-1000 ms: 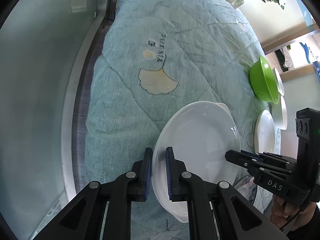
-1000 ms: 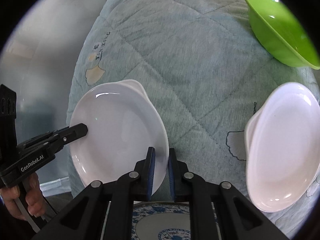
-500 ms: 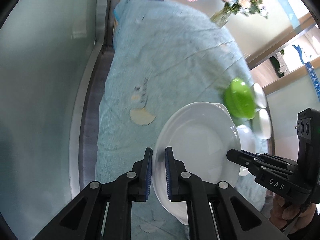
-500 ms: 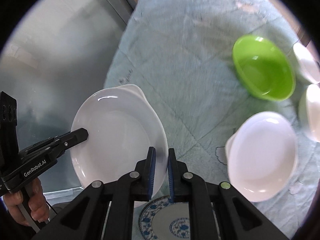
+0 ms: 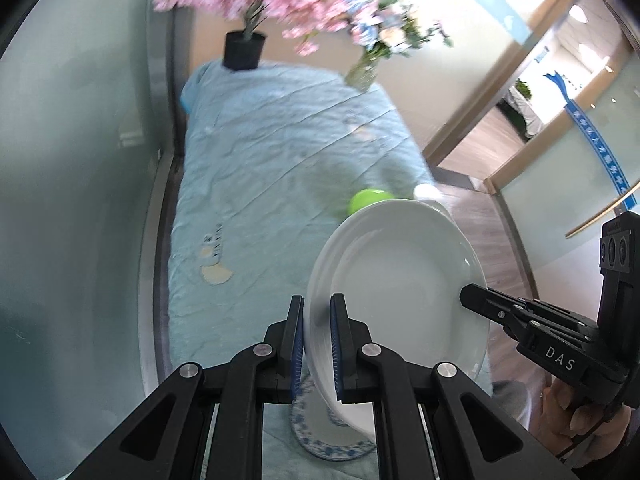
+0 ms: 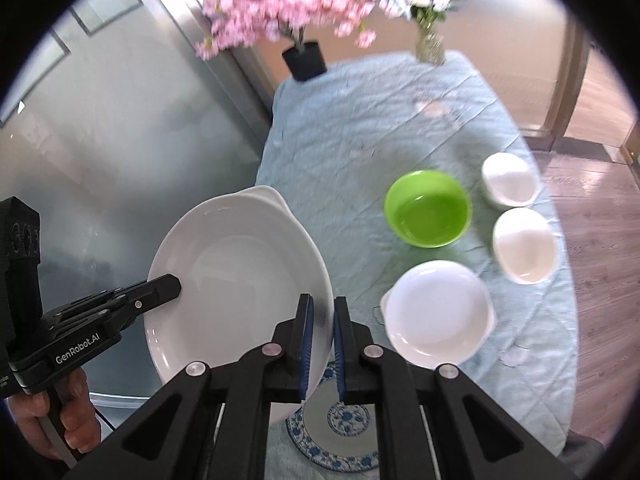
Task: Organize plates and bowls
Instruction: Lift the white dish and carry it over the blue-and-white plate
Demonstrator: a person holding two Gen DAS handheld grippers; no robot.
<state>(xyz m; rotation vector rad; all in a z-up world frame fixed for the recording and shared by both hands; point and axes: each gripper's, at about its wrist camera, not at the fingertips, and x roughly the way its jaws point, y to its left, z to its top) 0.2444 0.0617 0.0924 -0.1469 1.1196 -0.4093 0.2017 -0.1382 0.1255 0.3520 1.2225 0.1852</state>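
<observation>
I hold a large white plate (image 5: 400,280) between both grippers, lifted high above the table. My left gripper (image 5: 317,344) is shut on its left rim. My right gripper (image 6: 321,344) is shut on its right rim, and the plate also shows in the right wrist view (image 6: 240,276). Below it lies a blue-patterned plate (image 6: 340,440), partly hidden by the fingers. On the table to the right sit a second white plate (image 6: 438,312), a green bowl (image 6: 427,208) and two small white bowls (image 6: 524,244).
The table wears a light blue quilted cloth (image 6: 360,120). A black pot with pink blossoms (image 6: 304,60) and a glass vase of flowers (image 6: 430,42) stand at its far end. A glass wall (image 5: 80,160) runs along the left. Wooden floor (image 6: 592,208) lies to the right.
Both grippers have raised the white plate well above the table and tilted upward, so the far end with the flowers has come into view. The grip on both rims is unchanged.
</observation>
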